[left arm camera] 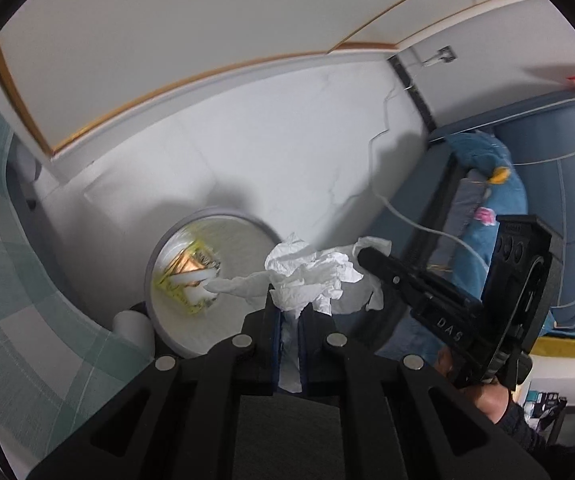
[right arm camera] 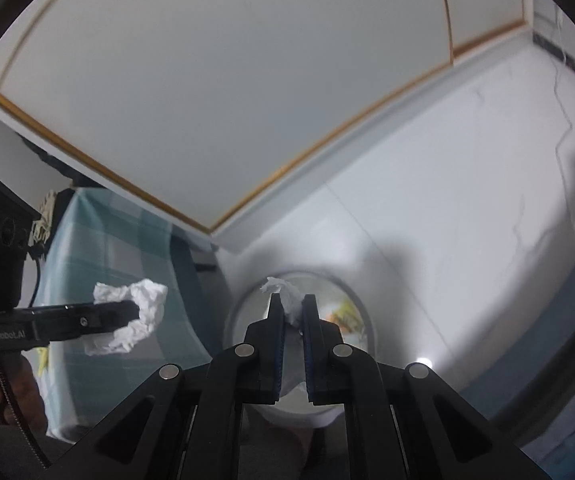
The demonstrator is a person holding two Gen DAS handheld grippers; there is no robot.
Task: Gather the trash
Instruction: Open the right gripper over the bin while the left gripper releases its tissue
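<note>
Above the round bin [left arm camera: 175, 280] we hold two crumpled tissues.

Our left gripper [left arm camera: 291, 312] is clamped on one tissue [left arm camera: 307, 272]; our right gripper [right arm camera: 292, 312] pinches a smaller tissue [right arm camera: 287, 298] just over the bin's mouth. Yellow wrappers [left arm camera: 191, 276] lie inside, on a white floor [left arm camera: 287, 140] beside a checked cloth [left arm camera: 15, 280].
</note>
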